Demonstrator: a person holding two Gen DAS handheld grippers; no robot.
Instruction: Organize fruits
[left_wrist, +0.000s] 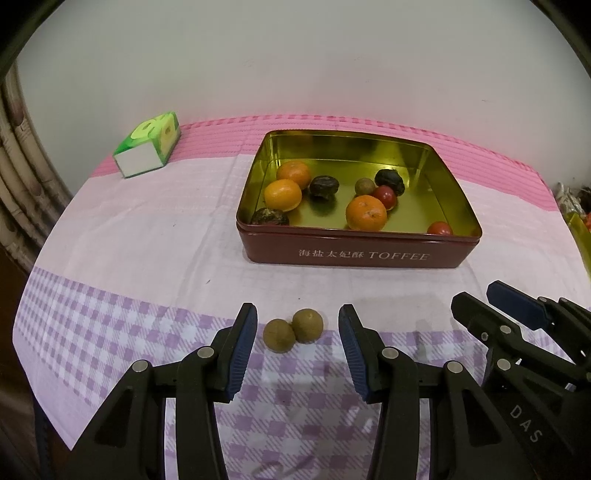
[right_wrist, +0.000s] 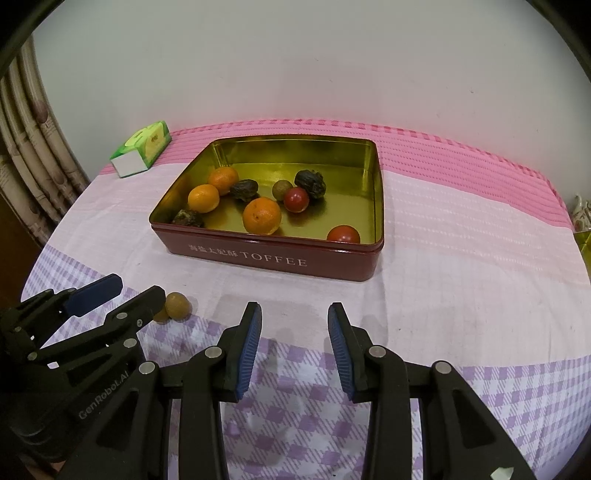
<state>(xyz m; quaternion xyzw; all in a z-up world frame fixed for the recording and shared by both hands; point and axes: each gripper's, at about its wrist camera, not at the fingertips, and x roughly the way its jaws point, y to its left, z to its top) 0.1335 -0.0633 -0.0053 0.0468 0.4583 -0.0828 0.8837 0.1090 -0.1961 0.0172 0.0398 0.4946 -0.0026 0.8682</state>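
Two small brown-green round fruits (left_wrist: 292, 329) lie touching on the checked cloth, just ahead of and between the fingers of my open, empty left gripper (left_wrist: 298, 328). They also show in the right wrist view (right_wrist: 177, 305), partly behind the left gripper (right_wrist: 133, 291). My right gripper (right_wrist: 294, 328) is open and empty over bare cloth; it also shows in the left wrist view (left_wrist: 480, 299). A dark red TOFFEE tin (left_wrist: 362, 254) (right_wrist: 273, 260) with a gold inside holds three oranges, two red fruits, dark wrinkled fruits and one small brown fruit.
A green and white tissue box (left_wrist: 147, 147) (right_wrist: 142, 147) lies at the back left of the table. A curtain (right_wrist: 29, 147) hangs at the left. A wall stands behind the table. Part of another gold container (left_wrist: 581, 229) shows at the right edge.
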